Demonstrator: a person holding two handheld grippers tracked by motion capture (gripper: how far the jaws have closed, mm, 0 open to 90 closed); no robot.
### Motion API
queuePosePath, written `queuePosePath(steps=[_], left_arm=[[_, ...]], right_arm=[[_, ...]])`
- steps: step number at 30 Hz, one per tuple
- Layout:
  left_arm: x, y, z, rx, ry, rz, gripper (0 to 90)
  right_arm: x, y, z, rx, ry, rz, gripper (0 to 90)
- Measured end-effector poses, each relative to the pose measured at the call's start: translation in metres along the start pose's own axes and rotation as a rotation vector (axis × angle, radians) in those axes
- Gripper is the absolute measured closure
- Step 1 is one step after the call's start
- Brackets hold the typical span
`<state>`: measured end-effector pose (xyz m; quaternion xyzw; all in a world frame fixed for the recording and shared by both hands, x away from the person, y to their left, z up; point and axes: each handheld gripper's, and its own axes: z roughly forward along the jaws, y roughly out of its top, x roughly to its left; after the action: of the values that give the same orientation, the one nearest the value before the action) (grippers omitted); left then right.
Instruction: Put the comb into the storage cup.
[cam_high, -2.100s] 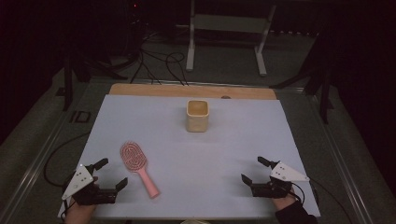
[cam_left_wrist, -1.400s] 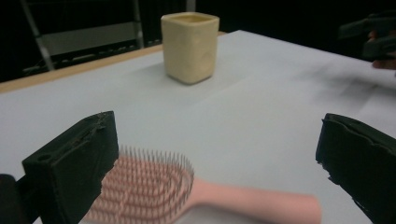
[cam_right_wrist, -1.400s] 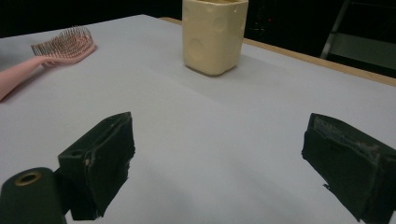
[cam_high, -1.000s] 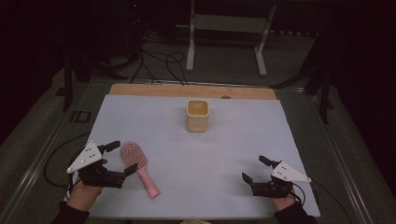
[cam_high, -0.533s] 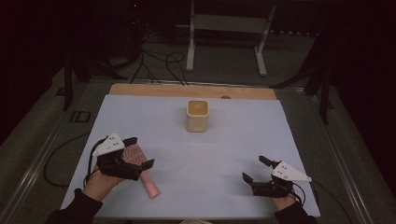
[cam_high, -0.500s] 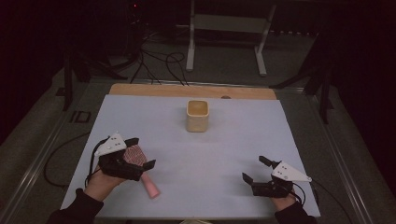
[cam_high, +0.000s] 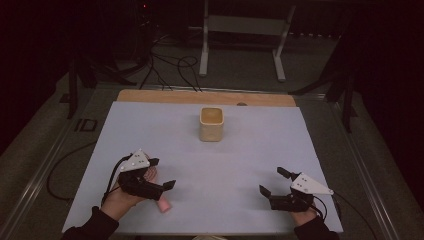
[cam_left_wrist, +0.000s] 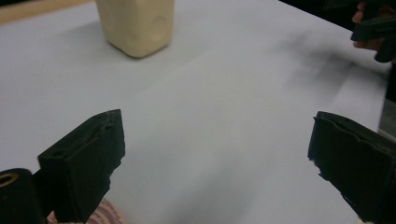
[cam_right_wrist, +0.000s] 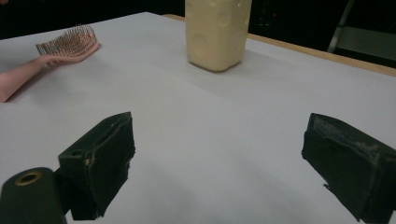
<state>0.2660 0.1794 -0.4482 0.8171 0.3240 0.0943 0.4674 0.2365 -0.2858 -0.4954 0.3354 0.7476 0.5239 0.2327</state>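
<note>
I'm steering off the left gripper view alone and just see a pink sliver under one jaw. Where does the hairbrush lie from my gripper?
Observer: In the high view the left gripper hovers over the head of the hairbrush, and the handle end pokes out toward the near edge of the table. The jaws have just been closing a little but stand open, with bare table between the tips.
Operator: Which way do the bristles face?
Observer: Up. The right gripper view catches the brush from the side, lying flat with its bristles pointing upward.
</note>
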Motion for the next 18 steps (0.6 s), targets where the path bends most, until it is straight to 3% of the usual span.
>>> queuePosePath(steps=[3,6,8,11,14,15,18], left_arm=[[-0.001,-0.006,0.004,0.03,-0.034,-0.009,11.0],[-0.002,-0.009,0.006,0.045,-0.041,-0.006,15.1],[-0.004,-0.014,0.01,0.097,-0.045,0.005,16.6],[-0.005,-0.018,0.014,0.134,-0.052,0.0,21.6],[-0.006,-0.02,0.016,0.159,-0.083,-0.005,31.3],[-0.009,-0.022,0.018,0.174,-0.09,0.005,38.4],[-0.012,-0.023,0.02,0.192,-0.093,0.003,43.4]], right_arm=[[0.001,0.0,0.0,0.0,-0.002,-0.007,9.0],[0.001,0.0,0.0,0.0,0.0,-0.006,9.0],[0.001,0.0,0.0,0.002,-0.001,-0.008,9.0],[0.001,0.0,0.0,0.003,0.002,-0.004,9.0],[0.001,0.0,0.0,0.005,-0.003,-0.009,9.0],[0.001,0.0,0.001,0.005,0.0,-0.007,9.0],[0.001,0.0,0.001,0.009,0.0,-0.01,9.0]])
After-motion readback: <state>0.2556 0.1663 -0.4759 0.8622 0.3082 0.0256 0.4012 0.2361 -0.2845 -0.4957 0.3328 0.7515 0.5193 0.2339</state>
